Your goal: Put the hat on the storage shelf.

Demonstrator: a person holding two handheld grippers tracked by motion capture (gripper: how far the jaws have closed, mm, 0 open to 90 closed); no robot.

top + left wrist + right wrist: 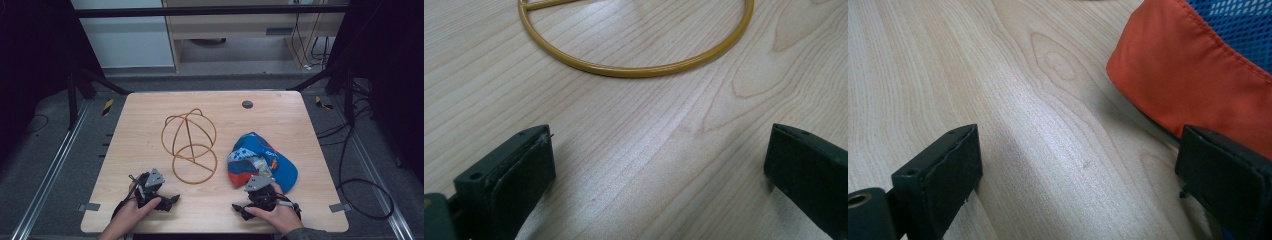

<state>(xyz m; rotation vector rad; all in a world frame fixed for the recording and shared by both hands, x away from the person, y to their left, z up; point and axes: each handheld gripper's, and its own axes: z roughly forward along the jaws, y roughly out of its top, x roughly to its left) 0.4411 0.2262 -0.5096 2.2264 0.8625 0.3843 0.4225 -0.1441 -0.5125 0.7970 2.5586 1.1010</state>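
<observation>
Both hand-held grippers, left and right, are resting wide apart, empty; I am judging nothing begun: gold wire dome-shaped stand and blue-orange mesh cap are lying untouched on the pale wooden worktop.

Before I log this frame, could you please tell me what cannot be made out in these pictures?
- Cap: the high view is too small to read its print; the right gripper view's top and right edges cut it off.
- Wire stand: the left gripper view's top edge leaves just part of its bottom ring.
- Dark disc on the table: too small to identify.
</observation>
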